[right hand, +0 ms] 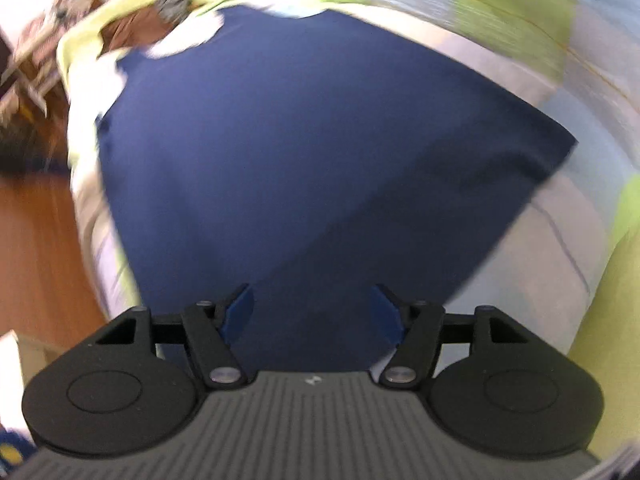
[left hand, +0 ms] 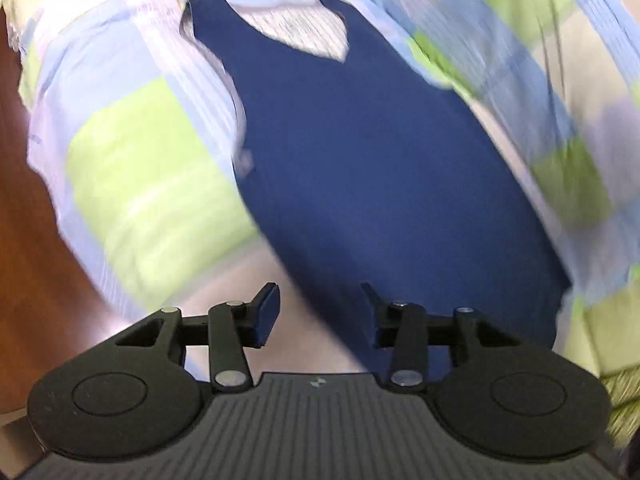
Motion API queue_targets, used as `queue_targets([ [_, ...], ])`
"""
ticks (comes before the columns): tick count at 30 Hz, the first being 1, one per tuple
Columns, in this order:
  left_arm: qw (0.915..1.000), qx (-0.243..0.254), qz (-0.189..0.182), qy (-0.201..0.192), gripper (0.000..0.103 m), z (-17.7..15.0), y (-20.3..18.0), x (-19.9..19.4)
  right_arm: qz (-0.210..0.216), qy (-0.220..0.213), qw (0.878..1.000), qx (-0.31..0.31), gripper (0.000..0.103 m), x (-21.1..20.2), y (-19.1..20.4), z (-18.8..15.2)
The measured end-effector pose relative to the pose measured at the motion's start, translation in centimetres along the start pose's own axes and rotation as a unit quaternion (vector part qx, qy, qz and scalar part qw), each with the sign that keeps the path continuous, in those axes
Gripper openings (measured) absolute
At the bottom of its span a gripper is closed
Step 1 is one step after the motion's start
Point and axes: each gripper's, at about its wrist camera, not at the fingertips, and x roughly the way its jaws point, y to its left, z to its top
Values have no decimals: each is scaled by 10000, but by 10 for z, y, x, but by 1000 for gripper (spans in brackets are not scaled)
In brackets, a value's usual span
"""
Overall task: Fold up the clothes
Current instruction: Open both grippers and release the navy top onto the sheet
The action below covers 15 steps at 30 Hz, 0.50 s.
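Observation:
A dark blue sleeveless top (left hand: 360, 152) lies flat on a checked bedsheet (left hand: 132, 184), neckline and armholes at the far end. My left gripper (left hand: 318, 312) hovers open over the garment's near hem, nothing between its fingers. In the right wrist view the same blue top (right hand: 304, 152) fills the middle, with one side folded over along a diagonal crease. My right gripper (right hand: 312, 312) stands open above the near part of the cloth, its blue pads (right hand: 240, 312) apart and empty. Both views are blurred.
The green, blue and white checked bedsheet (right hand: 520, 12) covers the bed. Brown wooden floor (left hand: 24, 248) shows at the left beyond the bed edge. Cluttered furniture (right hand: 36, 40) stands at the far left in the right wrist view.

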Motion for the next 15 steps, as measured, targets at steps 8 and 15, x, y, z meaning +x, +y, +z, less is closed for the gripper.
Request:
queue_targets([
  [8,9962,-206,-649,539,54,28,41,37,-1332,68,9892,-605,66,-17,95,-36],
  [15,9929,907,-598,483,2,36,42,51,-2360,185,9692,-687,43,10,130,-48],
])
